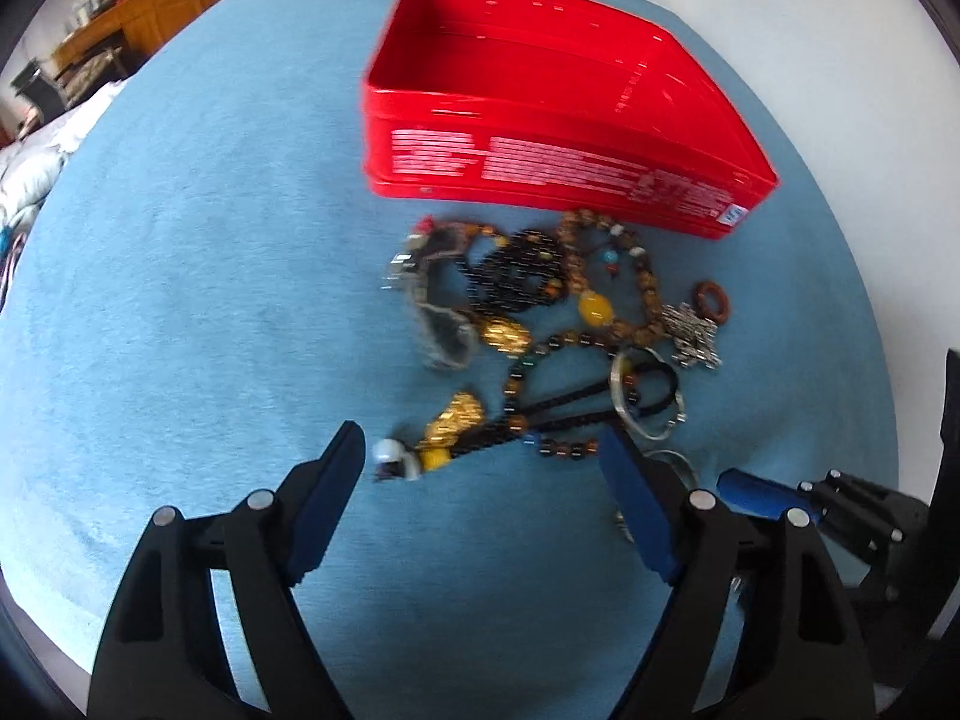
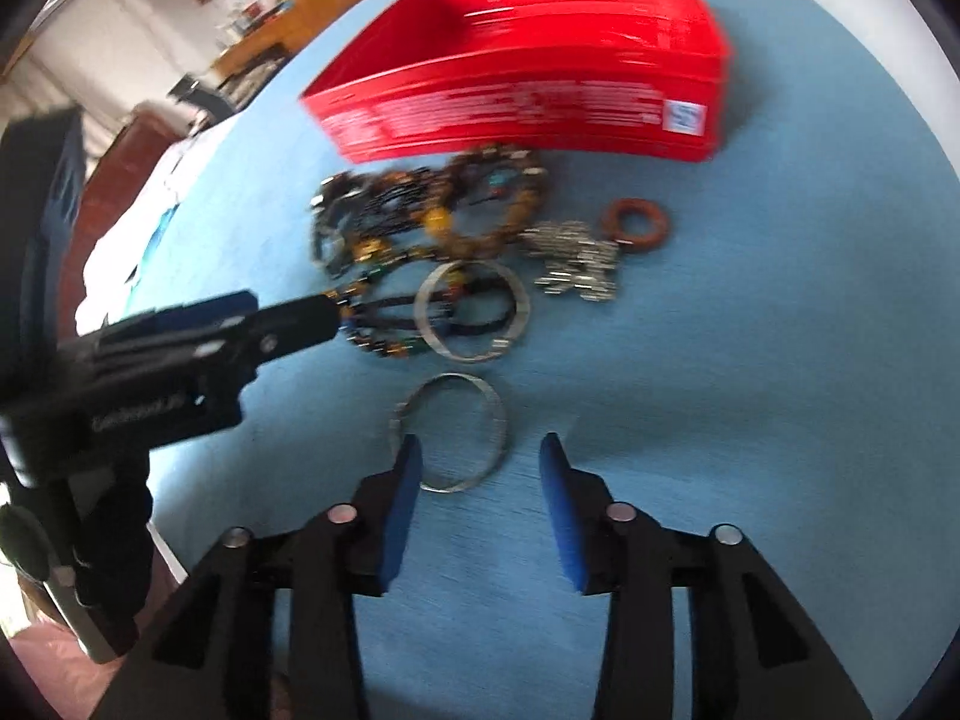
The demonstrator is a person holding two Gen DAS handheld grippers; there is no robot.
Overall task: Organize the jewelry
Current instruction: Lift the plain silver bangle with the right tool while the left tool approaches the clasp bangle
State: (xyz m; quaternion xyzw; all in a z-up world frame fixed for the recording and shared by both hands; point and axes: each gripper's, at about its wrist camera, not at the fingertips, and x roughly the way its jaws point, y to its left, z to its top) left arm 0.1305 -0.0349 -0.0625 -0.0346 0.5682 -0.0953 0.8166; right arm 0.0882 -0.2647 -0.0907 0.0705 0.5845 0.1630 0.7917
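An empty red tin box (image 1: 540,96) stands at the far side of a blue cloth; it also shows in the right wrist view (image 2: 528,60). A heap of bead bracelets and necklaces (image 1: 540,300) lies in front of it. My left gripper (image 1: 483,450) is open, just short of a gold charm (image 1: 456,420) and a white bead (image 1: 390,456). My right gripper (image 2: 477,456) is open, its left pad at the edge of a loose silver bangle (image 2: 450,432). A second silver bangle (image 2: 474,312), a silver chain clump (image 2: 576,264) and a brown ring (image 2: 636,225) lie beyond.
The blue cloth (image 1: 180,300) covers a round white table. The left gripper's body (image 2: 180,348) reaches in from the left of the right wrist view; the right gripper (image 1: 840,510) shows at the lower right of the left wrist view. A bed and wooden furniture stand behind.
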